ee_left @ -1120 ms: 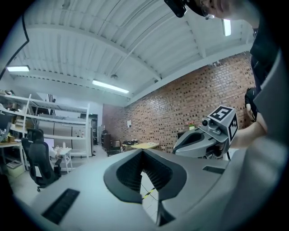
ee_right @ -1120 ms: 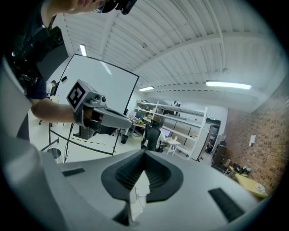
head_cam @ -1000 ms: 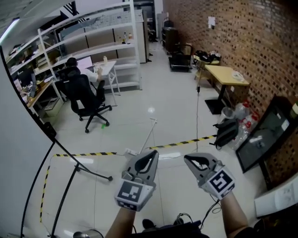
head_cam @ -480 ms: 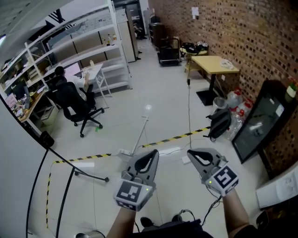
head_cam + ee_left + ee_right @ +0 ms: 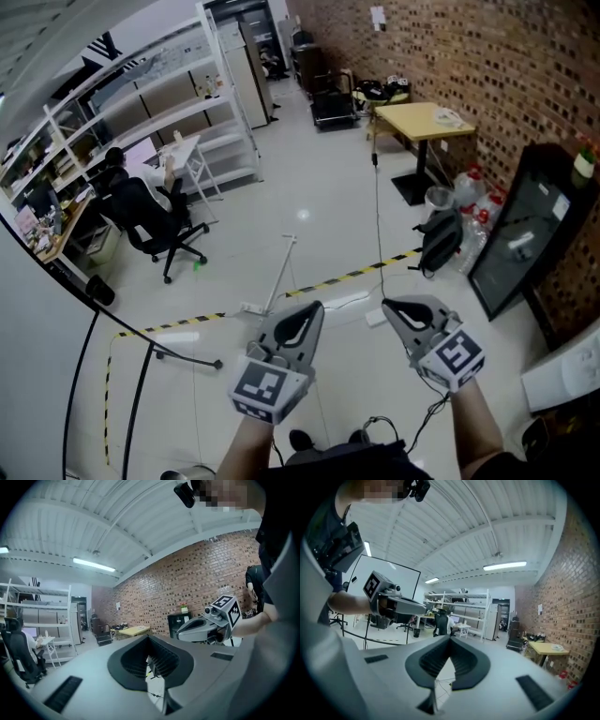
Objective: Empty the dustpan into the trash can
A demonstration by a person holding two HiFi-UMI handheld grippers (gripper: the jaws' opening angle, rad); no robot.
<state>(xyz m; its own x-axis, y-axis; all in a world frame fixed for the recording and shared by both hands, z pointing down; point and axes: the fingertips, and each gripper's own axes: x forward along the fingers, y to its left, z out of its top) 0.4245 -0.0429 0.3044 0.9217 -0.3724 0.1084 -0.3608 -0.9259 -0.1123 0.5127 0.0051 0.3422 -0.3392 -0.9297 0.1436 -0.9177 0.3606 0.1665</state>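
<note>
Both the left gripper (image 5: 310,309) and right gripper (image 5: 388,307), fingers together on nothing, have travelled across the floor (image 5: 319,187), while the long-handled tool (image 5: 277,274), seemingly the dustpan, lies unheld at 12 o'clock.

1. Left gripper (image 5: 302,317) extends from the left forearm (image 5: 246,452) at the head view's 6 o'clock, aimed toward 1 o'clock; its fingers (image 5: 84,667) meet at the tips with nothing between them.
2. Right gripper (image 5: 399,311), on the right forearm (image 5: 473,427), aims toward 10 o'clock, also closed and empty.
3. The two tips lean toward each other, level and near but apart.
</note>
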